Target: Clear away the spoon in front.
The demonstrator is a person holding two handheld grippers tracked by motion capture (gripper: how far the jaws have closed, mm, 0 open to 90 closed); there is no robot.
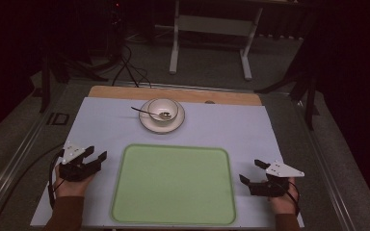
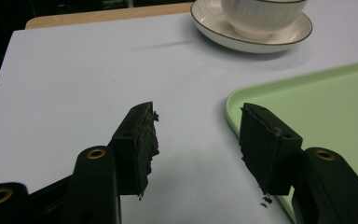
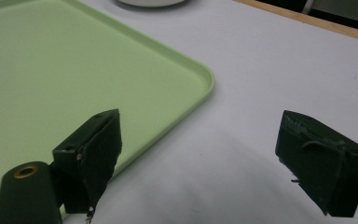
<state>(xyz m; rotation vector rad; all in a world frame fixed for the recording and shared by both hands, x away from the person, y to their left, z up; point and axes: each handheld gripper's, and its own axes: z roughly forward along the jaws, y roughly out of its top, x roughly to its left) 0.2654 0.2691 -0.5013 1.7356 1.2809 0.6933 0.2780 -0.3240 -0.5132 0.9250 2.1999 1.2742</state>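
Left gripper (image 1: 95, 157), jaws spread and holding nothing, poised just off the left edge of the green tray (image 1: 173, 185); right gripper (image 1: 251, 172), equally spread and bare, just off the tray's right edge, both low over the pale table mat (image 1: 106, 125). Tray lying flat between the two, nothing on it, its near corner close beside the left gripper's far jaw in the left gripper view (image 2: 242, 100). Beyond the tray, well apart from either gripper, a white bowl (image 1: 163, 111) seated on a saucer (image 1: 147, 122), a metal spoon (image 1: 149, 113) resting in the bowl with its handle angled out over the rim to the left. Bowl otherwise apparently dry, though too small to tell for certain. Likely hazards: bowl sliding off the saucer if lifted by the saucer's thin rim; spoon tipping out if the handle gets knocked on approach; smooth glazed ware slipping from worn, crumbling jaw pads (image 2: 142, 149).
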